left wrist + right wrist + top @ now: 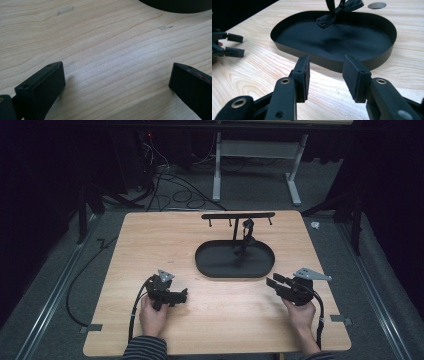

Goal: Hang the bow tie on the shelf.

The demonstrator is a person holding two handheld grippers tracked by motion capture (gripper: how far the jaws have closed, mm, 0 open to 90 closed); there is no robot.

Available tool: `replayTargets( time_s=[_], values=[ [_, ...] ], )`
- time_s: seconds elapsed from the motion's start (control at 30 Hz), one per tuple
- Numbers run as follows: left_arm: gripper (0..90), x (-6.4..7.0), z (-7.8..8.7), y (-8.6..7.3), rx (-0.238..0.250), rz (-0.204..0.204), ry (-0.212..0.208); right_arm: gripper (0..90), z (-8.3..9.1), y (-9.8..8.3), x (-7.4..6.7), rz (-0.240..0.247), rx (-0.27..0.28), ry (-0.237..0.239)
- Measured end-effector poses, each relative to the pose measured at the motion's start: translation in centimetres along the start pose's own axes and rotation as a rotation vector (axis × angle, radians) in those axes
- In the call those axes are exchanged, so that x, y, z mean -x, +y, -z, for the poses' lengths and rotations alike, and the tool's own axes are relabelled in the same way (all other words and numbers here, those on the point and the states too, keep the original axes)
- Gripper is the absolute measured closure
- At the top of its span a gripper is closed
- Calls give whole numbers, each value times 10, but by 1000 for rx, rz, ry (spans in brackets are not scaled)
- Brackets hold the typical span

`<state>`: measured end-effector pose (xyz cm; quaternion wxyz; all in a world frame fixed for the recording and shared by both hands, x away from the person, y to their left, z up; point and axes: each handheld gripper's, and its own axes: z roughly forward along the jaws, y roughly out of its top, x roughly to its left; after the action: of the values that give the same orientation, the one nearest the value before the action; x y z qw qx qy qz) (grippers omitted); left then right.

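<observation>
Resting on the table (210, 295), left gripper (117, 80) spread, right gripper (325, 75) spread and empty, near the tray (362, 62).

light wood table (150, 240), grey floor, cables (175, 190), white table legs (216, 175)

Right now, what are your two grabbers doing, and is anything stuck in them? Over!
Left gripper open, empty, over bare table. Right gripper open, empty, pointing at black tray. Black ribbon hangs into tray. Path clear.
</observation>
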<state>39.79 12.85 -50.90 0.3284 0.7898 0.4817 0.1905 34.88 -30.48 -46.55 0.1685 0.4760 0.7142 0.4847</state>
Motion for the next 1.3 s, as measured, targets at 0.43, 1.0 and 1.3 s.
replayTargets(
  time_s=[0.43,1.0,1.3],
  values=[
    [8,0,0,0,0,0,0,592,-10,-10,0,15,-52,-27],
    [8,0,0,0,0,0,0,582,-22,-18,-6,86,-139,-98],
    [8,0,0,0,0,0,0,579,-26,-24,-9,115,-169,-133]
  ],
)
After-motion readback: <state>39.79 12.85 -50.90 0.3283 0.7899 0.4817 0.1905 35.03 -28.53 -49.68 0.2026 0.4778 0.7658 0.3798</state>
